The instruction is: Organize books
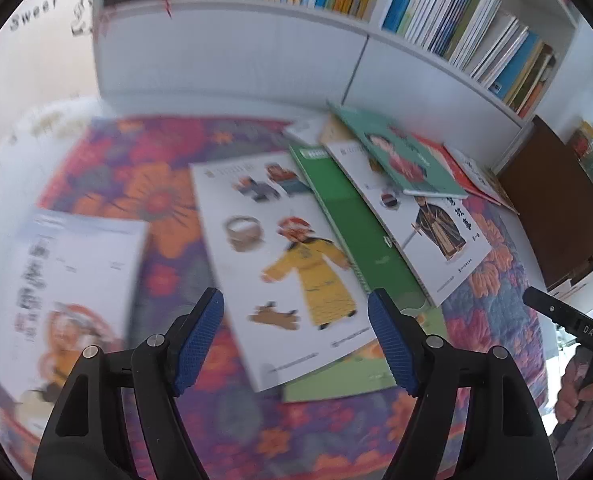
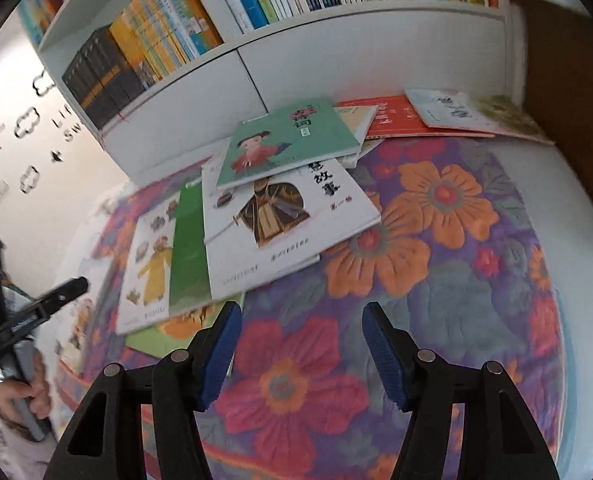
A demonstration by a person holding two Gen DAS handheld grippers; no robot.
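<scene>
Left wrist view: a white picture book (image 1: 68,280) lies blurred at the floral quilt's (image 1: 136,184) left edge; the left tool (image 1: 296,340) hangs apart and empty over a white book with a yellow-robed figure (image 1: 280,256), overlapping a green book (image 1: 356,232). Right wrist view: the right tool (image 2: 300,352), apart and empty, hangs over bare quilt; a teal book (image 2: 288,140) tops the pile near the white bookshelf (image 2: 296,56).

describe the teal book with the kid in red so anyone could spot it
Below the white bookshelf, books lie fanned out on a floral quilt. The teal book lies topmost on that pile, overlapping a white book showing a dark-robed figure. It alone has a teal cover with a red-dressed child.
</scene>
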